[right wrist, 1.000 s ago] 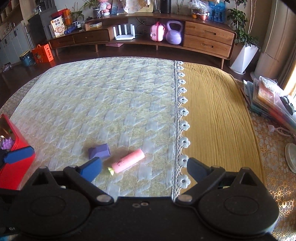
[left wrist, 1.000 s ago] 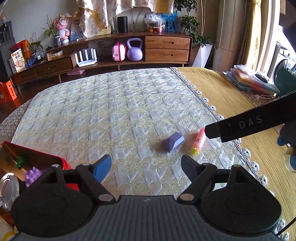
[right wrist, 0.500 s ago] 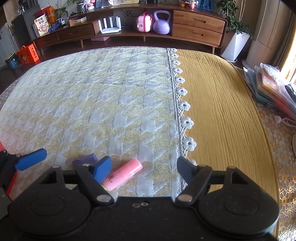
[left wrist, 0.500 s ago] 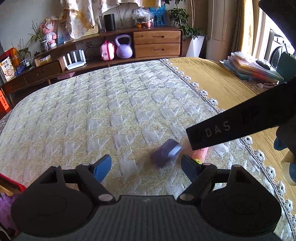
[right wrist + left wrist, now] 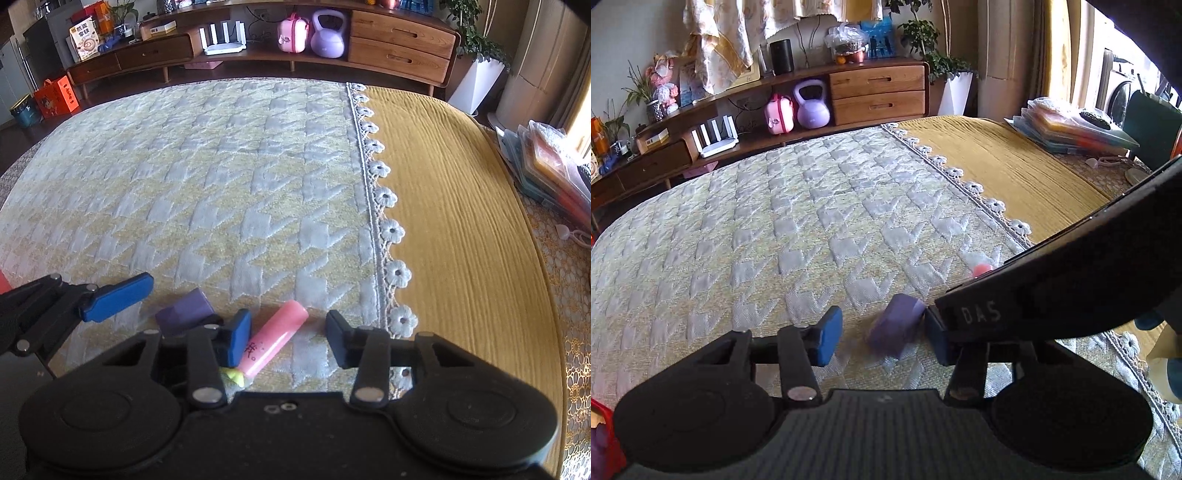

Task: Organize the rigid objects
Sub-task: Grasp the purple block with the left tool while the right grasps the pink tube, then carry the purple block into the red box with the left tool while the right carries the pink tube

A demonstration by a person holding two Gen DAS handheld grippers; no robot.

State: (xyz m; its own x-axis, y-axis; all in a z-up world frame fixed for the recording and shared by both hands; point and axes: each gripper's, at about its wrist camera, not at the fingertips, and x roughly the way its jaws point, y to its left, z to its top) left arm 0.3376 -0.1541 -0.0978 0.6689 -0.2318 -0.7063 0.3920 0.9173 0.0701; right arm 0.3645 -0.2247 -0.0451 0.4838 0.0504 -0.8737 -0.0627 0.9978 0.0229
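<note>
Left gripper [image 5: 882,338] released around purple block [image 5: 894,326]; right gripper [image 5: 288,338] released around pink tube [image 5: 275,341], both near quilt's [image 5: 221,184] lace edge.

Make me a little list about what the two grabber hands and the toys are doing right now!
left gripper: open, low over the bedspread, around the purple block
right gripper: open, around the pink tube
purple block: lying on the bedspread, not gripped
pink tube: lying slanted beside the purple block, yellow-green tip towards the camera
bedspread: pale quilted, lace edge on the right
yellow cover: beyond the lace edge
</note>
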